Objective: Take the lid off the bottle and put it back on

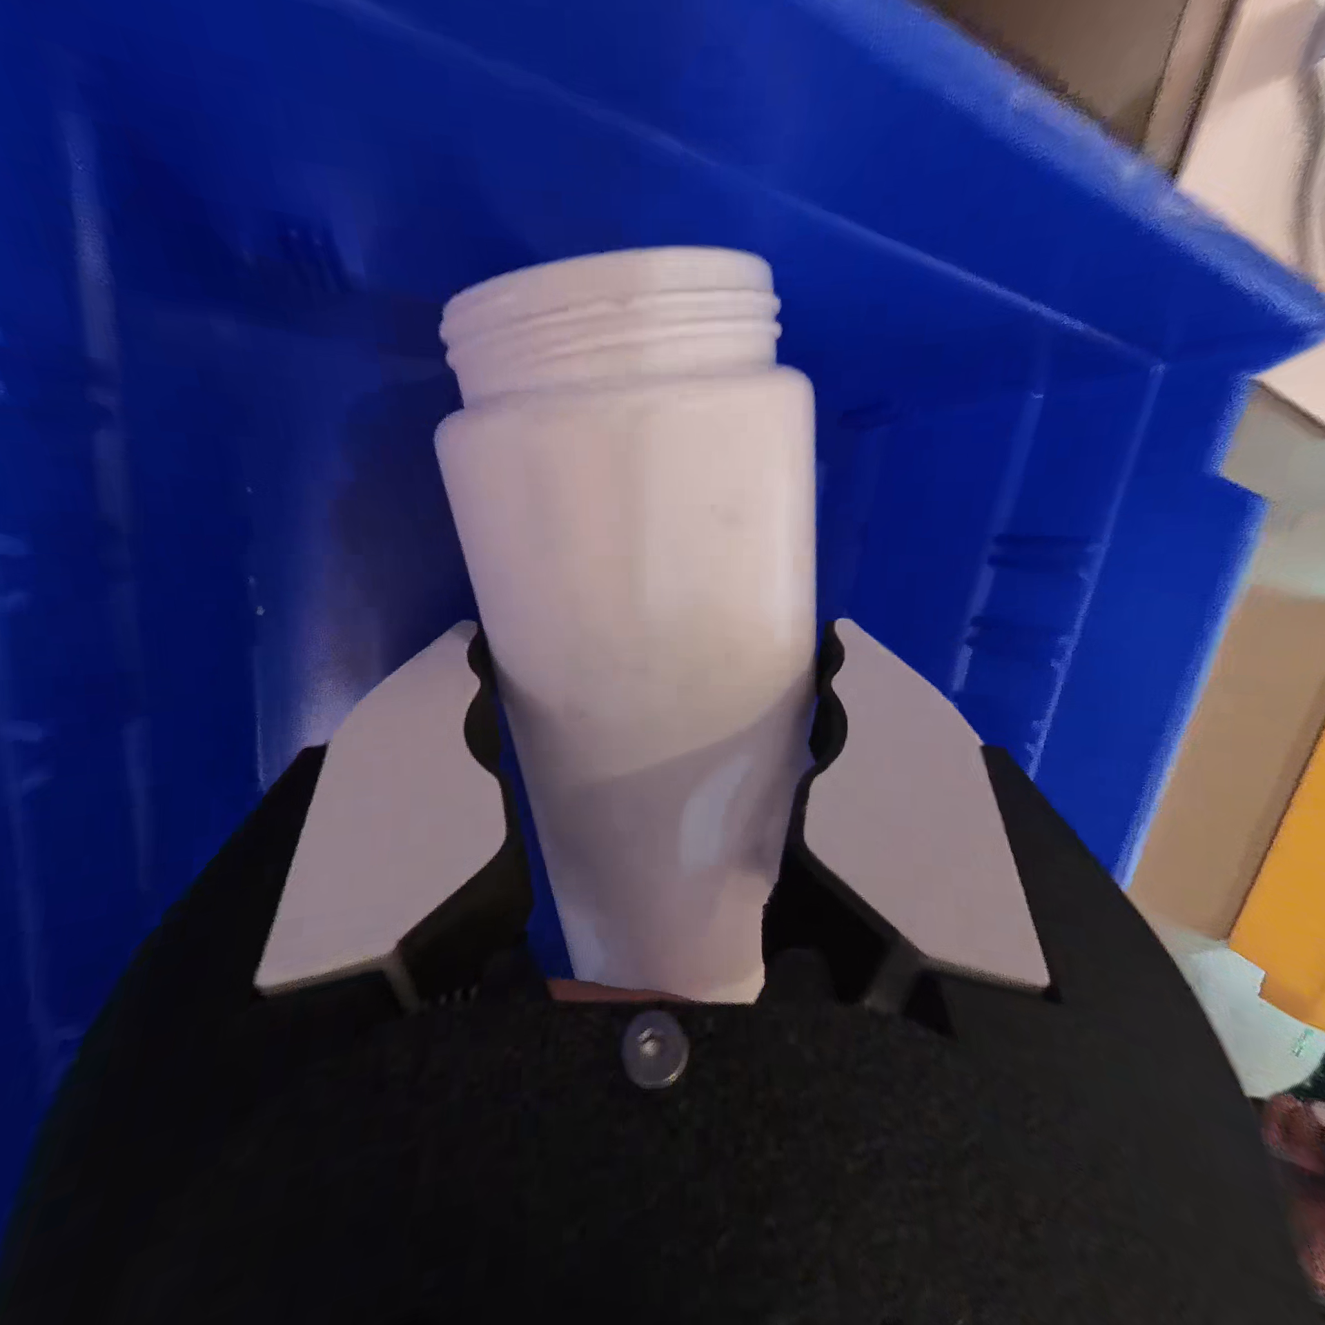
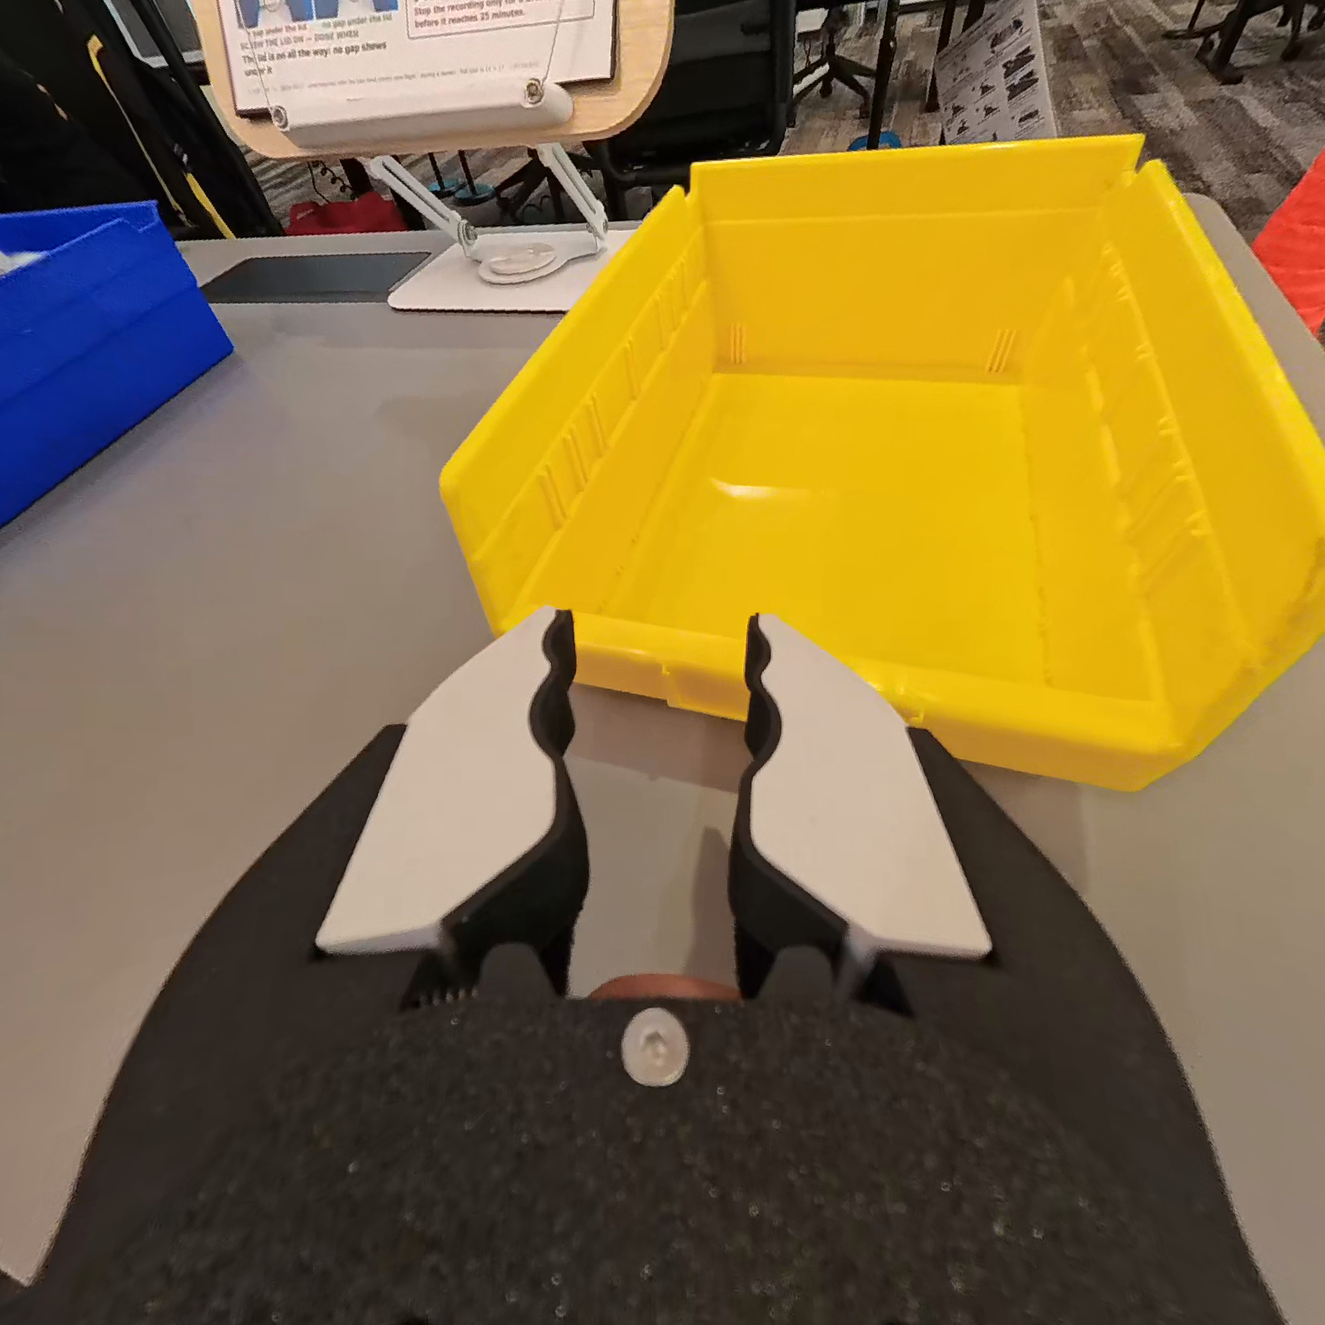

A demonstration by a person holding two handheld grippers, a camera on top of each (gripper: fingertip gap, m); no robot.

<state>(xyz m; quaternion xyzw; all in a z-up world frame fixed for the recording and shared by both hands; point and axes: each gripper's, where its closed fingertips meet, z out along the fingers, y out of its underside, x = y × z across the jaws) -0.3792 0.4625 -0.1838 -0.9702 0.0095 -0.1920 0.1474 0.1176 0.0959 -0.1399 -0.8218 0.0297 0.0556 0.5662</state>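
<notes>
Left wrist view: the left gripper (image 1: 649, 717) has its fingers (image 1: 401, 810) closed on the white bottle (image 1: 631, 545), gripping its lower body from both sides; the bottle runs from deep between the fingers out past their tips, its wide threaded mouth at the far end, bare, with no lid on it; behind the bottle, filling most of the view, is the wall of a blue bin (image 1: 287, 251), blurred; at the far right edge are cardboard-coloured boxes (image 1: 1283, 753), too blurred to tell more.

Right wrist view: the right gripper (image 2: 659, 645) holds nothing, its fingers (image 2: 466, 803) parted at a middling width over the grey worktop (image 2: 215, 609); just beyond the fingertips, and to the right, stands a yellow bin (image 2: 932, 717), its low front lip nearest them; at the far left sits the blue bin (image 2: 86, 344), well apart from the yellow one; farther back, between the two bins, a white stand (image 2: 502, 251) rests on the worktop and carries a wooden board with a printed sheet (image 2: 430, 64); the lid is not to be seen in either view.
</notes>
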